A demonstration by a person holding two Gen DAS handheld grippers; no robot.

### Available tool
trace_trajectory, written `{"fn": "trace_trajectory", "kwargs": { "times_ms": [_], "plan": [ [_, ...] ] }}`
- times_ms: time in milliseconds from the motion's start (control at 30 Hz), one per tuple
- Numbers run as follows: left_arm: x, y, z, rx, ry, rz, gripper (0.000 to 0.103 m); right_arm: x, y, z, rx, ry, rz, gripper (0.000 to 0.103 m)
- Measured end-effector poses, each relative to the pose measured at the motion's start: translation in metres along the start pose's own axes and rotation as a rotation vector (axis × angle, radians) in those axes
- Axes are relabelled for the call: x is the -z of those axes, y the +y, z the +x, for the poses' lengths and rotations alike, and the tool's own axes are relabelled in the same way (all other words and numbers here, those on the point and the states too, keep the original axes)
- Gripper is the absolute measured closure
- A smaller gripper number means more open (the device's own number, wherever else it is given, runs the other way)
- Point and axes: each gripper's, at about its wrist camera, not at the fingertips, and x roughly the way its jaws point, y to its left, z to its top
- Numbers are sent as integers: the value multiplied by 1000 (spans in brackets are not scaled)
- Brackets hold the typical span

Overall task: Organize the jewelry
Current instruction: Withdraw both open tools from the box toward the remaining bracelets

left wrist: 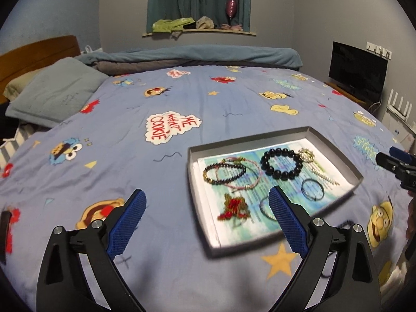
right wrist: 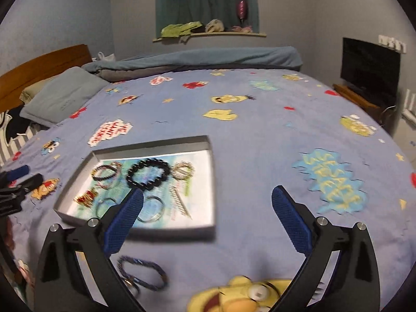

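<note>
Two grippers hang above a bed with nothing between their blue pads: the left gripper (left wrist: pixel 205 223) stands wide open over the bedspread (left wrist: pixel 135 171) at the near left corner of the tray (left wrist: pixel 191 153), and the right gripper (right wrist: pixel 208 223) stands equally wide over bare cloth to the tray's right. Only current frames are given, so nothing more can be said of the jaws.

The tray is a shallow grey box with low walls, lying flat near the bed's near edge, its long axis running across the bed from left to right, slightly skewed. Open bedspread lies free on all sides of it, widest toward the far blankets (left wrist: pixel 197 54).

Inside, on a printed sheet, lie a black bead bracelet (left wrist: pixel 282 162) near the middle, thin corded bracelets (left wrist: pixel 228 174) to its left, a red and gold ornament (left wrist: pixel 234 208) at the near side, a dark ring band (left wrist: pixel 313 188) and a pale chain (left wrist: pixel 322 174) to the right. Another dark braided bracelet (right wrist: pixel 141 277) lies outside, on the cloth just before the tray, blurred.

A pillow (left wrist: pixel 57 91) and wooden headboard (left wrist: pixel 33 52) bound the left; a dark screen (left wrist: pixel 357 70) stands at the right wall; a curtained sill (left wrist: pixel 199 32) holds clutter at the back.
</note>
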Motion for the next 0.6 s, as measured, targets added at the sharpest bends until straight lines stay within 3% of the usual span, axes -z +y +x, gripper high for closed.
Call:
{"fn": "trace_trajectory", "kwargs": {
  "times_ms": [467,600],
  "plan": [
    [52,-31,-21,95,52,-2,8,39,-24,-28,27,10,-18,5],
    [69,-50,-15,114,96,44,8,51,-25,-26,6,43,-22,5]
  ]
}}
